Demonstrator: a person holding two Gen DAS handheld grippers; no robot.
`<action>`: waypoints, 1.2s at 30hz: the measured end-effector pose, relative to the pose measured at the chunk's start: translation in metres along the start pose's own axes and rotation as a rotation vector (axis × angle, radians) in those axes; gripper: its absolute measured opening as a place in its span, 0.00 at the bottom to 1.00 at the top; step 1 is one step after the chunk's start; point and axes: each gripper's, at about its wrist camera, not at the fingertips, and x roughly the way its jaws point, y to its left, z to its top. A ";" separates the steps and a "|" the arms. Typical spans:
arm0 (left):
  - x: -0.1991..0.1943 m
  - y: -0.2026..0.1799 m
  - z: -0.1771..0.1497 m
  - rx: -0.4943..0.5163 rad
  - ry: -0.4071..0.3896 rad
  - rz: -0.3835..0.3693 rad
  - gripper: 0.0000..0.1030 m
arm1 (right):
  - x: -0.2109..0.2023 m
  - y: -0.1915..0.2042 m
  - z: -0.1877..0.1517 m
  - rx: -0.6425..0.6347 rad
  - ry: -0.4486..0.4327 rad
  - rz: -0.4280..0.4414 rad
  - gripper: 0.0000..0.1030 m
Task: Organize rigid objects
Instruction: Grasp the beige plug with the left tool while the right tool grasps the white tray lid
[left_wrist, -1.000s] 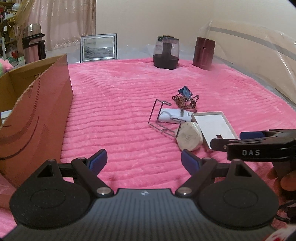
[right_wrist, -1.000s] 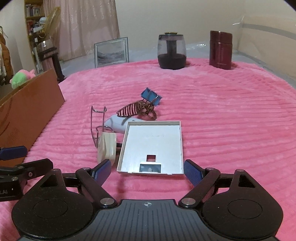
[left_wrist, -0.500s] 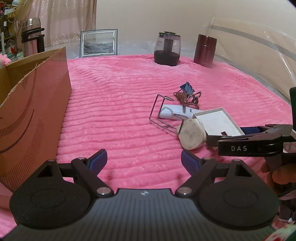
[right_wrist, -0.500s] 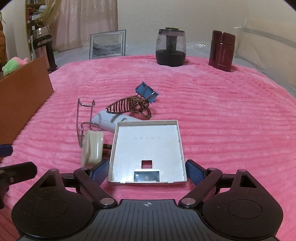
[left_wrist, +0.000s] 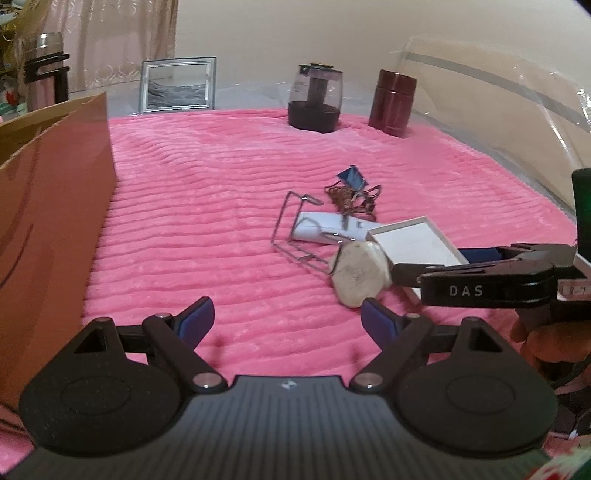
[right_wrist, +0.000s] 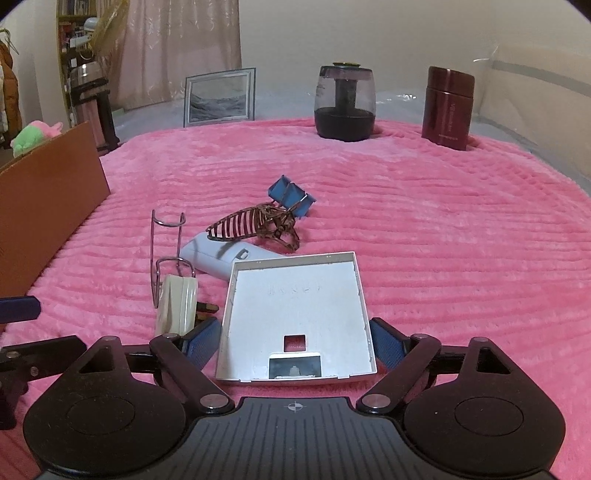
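**A:** Tray status? Shallow white square plastic tray (right_wrist: 295, 306) sits lower centre of the right view, on the pink ribbed blanket (right_wrist: 443, 240).

**B:** Right gripper (right_wrist: 293, 341) straddles its near end, jaws wide, pads just beside the walls, no squeeze yet, I judge. That's lined up for a side pinch.

**A:** Left gripper (left_wrist: 286, 319)?

**B:** Spread, empty, over bare blanket. Brown cardboard box (left_wrist: 51, 206) at left edge, likely drop point.

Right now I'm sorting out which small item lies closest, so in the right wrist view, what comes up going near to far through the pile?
White tray → white pebble-like block → pale grey case → brown claw hair clip → blue binder clip.
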 end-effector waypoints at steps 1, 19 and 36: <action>0.001 -0.002 0.001 0.000 0.001 -0.006 0.81 | -0.002 -0.001 0.000 0.001 -0.006 -0.001 0.80; 0.053 -0.018 0.012 -0.207 0.070 -0.193 0.44 | -0.044 -0.044 -0.012 0.084 -0.041 -0.074 0.80; 0.064 -0.009 0.012 -0.347 0.084 -0.212 0.39 | -0.049 -0.044 -0.014 0.095 -0.043 -0.066 0.80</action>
